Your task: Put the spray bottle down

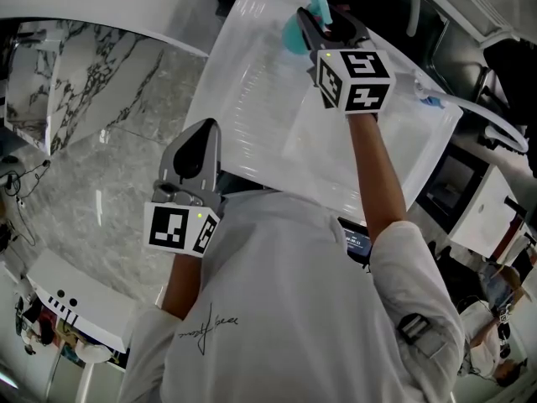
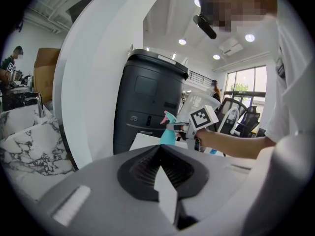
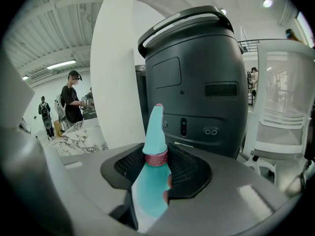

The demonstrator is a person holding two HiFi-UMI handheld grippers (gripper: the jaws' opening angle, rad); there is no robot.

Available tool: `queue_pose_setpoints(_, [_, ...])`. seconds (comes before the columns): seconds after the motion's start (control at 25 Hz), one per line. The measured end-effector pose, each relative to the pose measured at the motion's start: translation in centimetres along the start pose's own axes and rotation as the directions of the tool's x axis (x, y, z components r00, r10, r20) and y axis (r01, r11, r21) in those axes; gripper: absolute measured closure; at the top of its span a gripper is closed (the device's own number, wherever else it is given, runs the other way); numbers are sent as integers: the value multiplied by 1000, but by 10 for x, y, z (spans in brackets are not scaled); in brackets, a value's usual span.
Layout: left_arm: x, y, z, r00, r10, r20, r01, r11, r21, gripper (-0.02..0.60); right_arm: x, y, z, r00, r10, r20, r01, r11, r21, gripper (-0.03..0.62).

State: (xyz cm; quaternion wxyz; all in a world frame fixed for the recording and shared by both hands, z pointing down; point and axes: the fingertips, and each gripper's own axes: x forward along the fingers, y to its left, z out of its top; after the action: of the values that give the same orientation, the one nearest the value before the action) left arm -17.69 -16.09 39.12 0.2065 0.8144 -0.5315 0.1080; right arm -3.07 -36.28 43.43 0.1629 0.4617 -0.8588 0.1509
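One spray bottle upright in the right tongs, over the white worktop

The right tongs [image 1: 324, 25] are clenched on the teal spray bottle [image 3: 152, 191] just below its pink collar, spread fairly wide around its body. The bottle's long axis stands roughly upright, spray head on top, nozzle pointing away from the holder toward the one dark grey bin [image 3: 197, 82]. It is at the far end of the worktop [image 1: 252, 99]; I cannot tell whether its base touches. The left tongs [image 1: 200, 141] are pressed together, empty, near the person's chest. Two tongs, one bottle.
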Motion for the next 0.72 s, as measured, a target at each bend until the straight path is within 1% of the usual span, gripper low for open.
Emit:
queue_pose_setpoints(0.32, [0, 7, -2, 1000, -6, -18, 6, 1000, -13, 543, 14, -3, -2, 999, -22, 36, 22, 1000, 3, 457])
queue_pose_setpoints(0.72, [-1, 12, -7, 999, -9, -33, 9, 1000, -16, 543, 22, 0, 0, 988, -38, 150, 46, 998, -46, 457])
